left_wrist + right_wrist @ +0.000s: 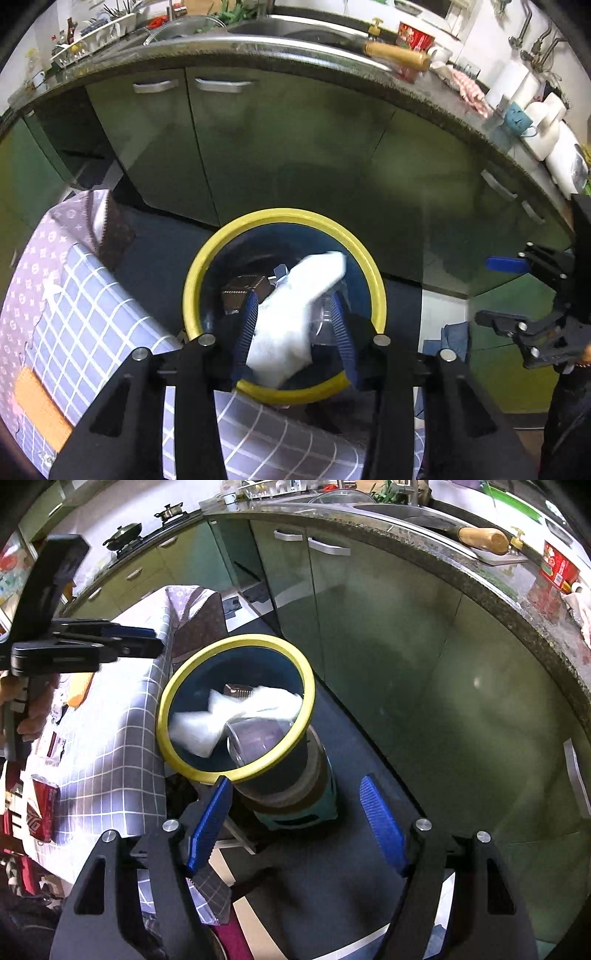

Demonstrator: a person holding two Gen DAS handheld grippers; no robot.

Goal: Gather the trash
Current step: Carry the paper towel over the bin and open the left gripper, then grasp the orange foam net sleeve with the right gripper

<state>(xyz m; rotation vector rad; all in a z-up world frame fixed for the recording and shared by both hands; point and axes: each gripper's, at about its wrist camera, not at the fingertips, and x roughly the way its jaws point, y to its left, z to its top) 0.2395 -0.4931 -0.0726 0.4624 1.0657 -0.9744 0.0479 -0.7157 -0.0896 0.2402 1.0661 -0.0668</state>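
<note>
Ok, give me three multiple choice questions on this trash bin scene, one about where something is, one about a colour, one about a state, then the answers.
1. Where is the white tissue?
A. on the countertop
B. over the mouth of the bin, dropping in
C. on the checked tablecloth

2. What colour is the bin's rim?
A. red
B. white
C. yellow

3. How does the right gripper stand?
A. open, nothing between its pads
B. shut on the tissue
C. shut on a can

Answers:
1 B, the tissue shows inside the rim's ring in both views, blurred, just past the left gripper.
2 C, a yellow ring tops the dark blue bin.
3 A, its blue pads stand wide apart with only floor between them.
</note>
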